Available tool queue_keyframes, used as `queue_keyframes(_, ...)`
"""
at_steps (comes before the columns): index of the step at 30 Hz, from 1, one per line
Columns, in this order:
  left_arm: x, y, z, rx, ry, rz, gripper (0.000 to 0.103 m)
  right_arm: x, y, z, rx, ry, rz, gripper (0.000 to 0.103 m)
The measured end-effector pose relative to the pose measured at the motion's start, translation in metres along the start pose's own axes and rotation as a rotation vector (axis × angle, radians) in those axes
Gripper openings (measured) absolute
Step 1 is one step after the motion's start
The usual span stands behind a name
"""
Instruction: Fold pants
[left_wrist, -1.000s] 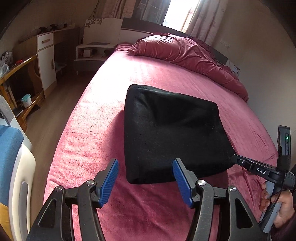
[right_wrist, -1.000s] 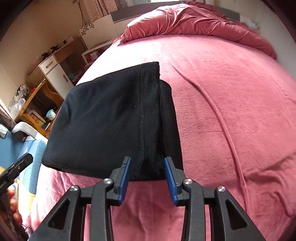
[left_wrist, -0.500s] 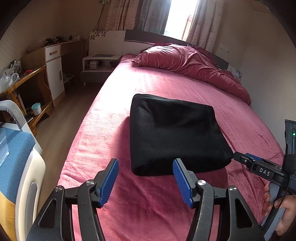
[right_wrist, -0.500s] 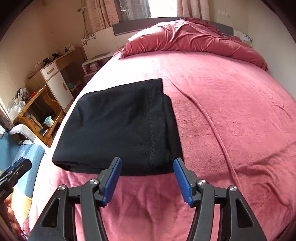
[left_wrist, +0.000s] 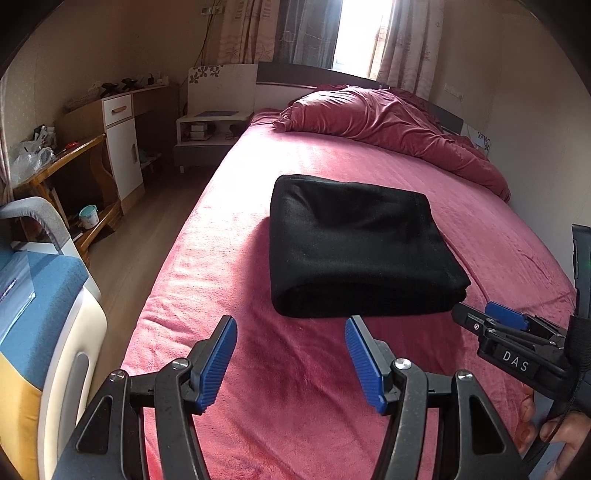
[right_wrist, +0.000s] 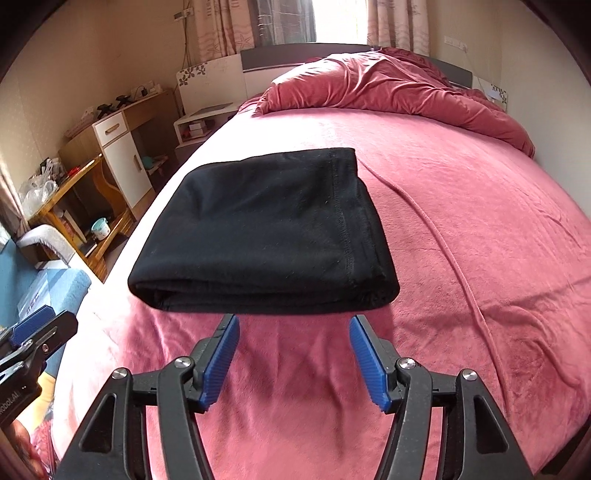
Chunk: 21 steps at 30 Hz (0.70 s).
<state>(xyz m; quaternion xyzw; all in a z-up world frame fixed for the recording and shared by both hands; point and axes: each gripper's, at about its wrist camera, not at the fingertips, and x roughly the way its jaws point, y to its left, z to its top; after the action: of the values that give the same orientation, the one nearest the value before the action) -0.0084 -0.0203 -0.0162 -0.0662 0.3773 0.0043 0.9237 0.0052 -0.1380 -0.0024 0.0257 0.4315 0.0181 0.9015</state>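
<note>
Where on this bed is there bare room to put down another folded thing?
Bare bedspread lies right of the folded black pants, up to the rumpled duvet at the head. A narrower strip runs between pants and duvet. The left edge beside the pants is tight.

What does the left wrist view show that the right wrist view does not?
Only the left wrist view shows the right claw from the side, with the hand holding it. Only the right wrist view shows the stitched seam along the folded black pants and a long ridge in the bedspread. Both show the pants lying folded on the red bed, each claw open and clear of them, and the crumpled duvet at the headboard.
</note>
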Motion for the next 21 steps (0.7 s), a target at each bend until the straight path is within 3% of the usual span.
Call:
queue_keyframes(2, 0.0011, -0.0015, -0.002, 0.005, 0.008, 0.013, 0.063, -0.0001, -0.0001, -0.0022, -0.001, 0.002, -0.002, 0.063)
queue_keyframes(6, -0.001, -0.0022, -0.002, 0.004, 0.0, 0.018, 0.078, 0.0005, -0.0012, -0.0062, 0.003, 0.01, -0.006, 0.063)
queue_keyframes(12, -0.0064, -0.0009, -0.0006, -0.017, -0.021, 0.001, 0.079, 0.0014, -0.001, -0.0099, 0.005, 0.017, -0.008, 0.063)
queue_keyframes(21, -0.007, 0.0021, -0.0022, -0.02, -0.017, 0.035, 0.079, 0.0019, -0.0013, -0.0106, 0.002, 0.018, -0.01, 0.063)
